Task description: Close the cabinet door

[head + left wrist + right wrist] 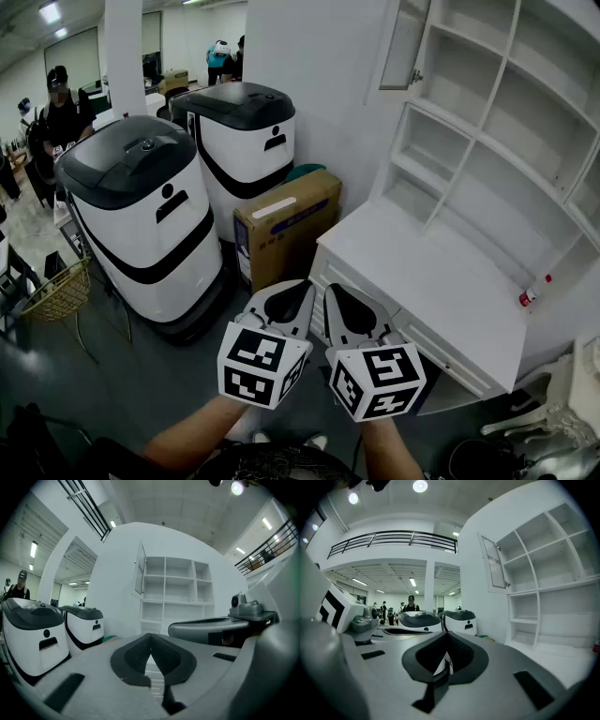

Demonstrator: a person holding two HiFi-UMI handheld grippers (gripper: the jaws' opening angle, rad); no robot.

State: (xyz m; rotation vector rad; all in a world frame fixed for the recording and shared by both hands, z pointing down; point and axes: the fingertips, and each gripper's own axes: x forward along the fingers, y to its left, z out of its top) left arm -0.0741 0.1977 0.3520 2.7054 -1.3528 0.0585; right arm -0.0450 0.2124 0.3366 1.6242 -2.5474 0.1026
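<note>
Claw tips first: my left claw point(298, 286) has its two jaws brought together at the tips with nothing between them, and my right claw point(336, 296) is the same, pressed together and empty. Neither one touches anything, so I judge that the closing has not begun. I hold the two claws side by side, almost touching each other, low and close in front of my body. My forearms point(202, 427) come up from the bottom of the head view. Both claws lie about level, the right one dipping a shade, and they point toward the near front corner of the white table point(441, 272), just short of its edge. Beyond the table rises the white shelf unit point(506, 112). At its upper left compartment the cabinet door point(405, 42) stands swung well out from the frame, high above my claws and well apart from them. In my right gripper view it hangs up and to the right, in my left gripper view straight ahead and above. All of the job is left, as I read it: lift a claw to the door's free edge, meet it, and press it round until it sits flat against the shelf frame.
</note>
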